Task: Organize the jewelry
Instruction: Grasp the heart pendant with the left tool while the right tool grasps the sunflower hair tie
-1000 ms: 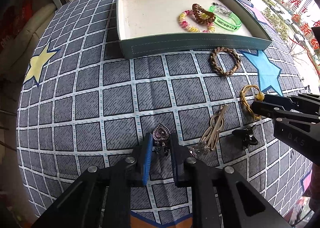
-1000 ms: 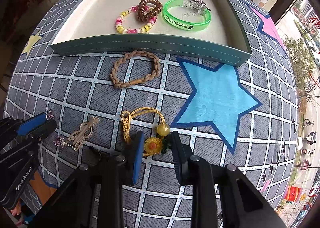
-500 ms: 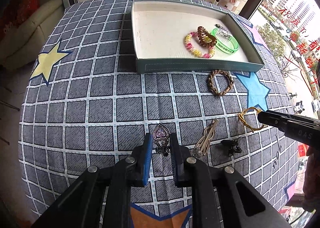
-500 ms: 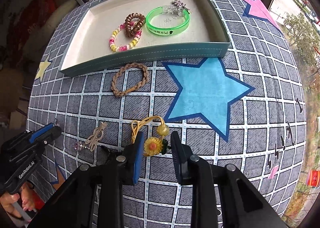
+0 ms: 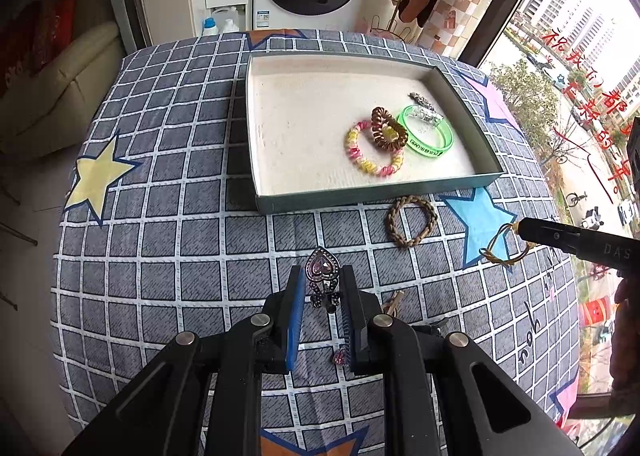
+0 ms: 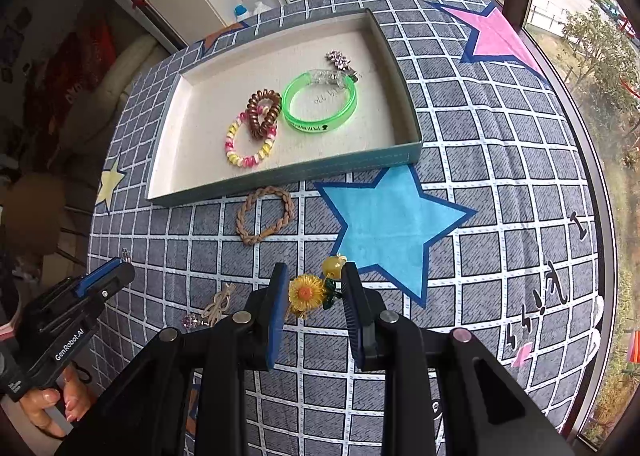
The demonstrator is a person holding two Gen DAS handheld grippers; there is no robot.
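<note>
1. The left gripper [image 5: 320,296] is clamped on a dark hair clip with a pink heart stone [image 5: 322,270]; the heart stands just past the fingertips, lifted clear of the checked tablecloth [image 5: 160,236].
2. The right gripper [image 6: 316,296] is clamped on a hair tie with a yellow sunflower charm [image 6: 306,292]; the flower sits between the two fingers, a yellow bead just ahead of the right fingertip, and in the left wrist view its golden cord loop hangs below the tip.
3. Ahead of both sets of fingers lies the open, shallow tray [image 5: 360,198], well apart from them.
4. Inside the tray, toward its right half, rest a pink-and-yellow coil tie [image 5: 372,152], a brown coil tie [image 5: 387,129] overlapping it, a green bangle [image 5: 430,136] and a sparkly clip [image 5: 426,104] at the bangle's far edge.
5. Between the tray's near wall and the fingers, a braided tan band [image 6: 265,220] lies flat on the cloth, just beside the wall.
6. Left of the right gripper's fingers, a tan bow clip [image 6: 219,304] lies on the cloth, with a pale pink stone just beside it.
7. A blue star [image 6: 392,224] printed on the cloth lies ahead and to the right of the right fingers.
8. A hand [image 6: 56,404] grips the left tool's handle.
</note>
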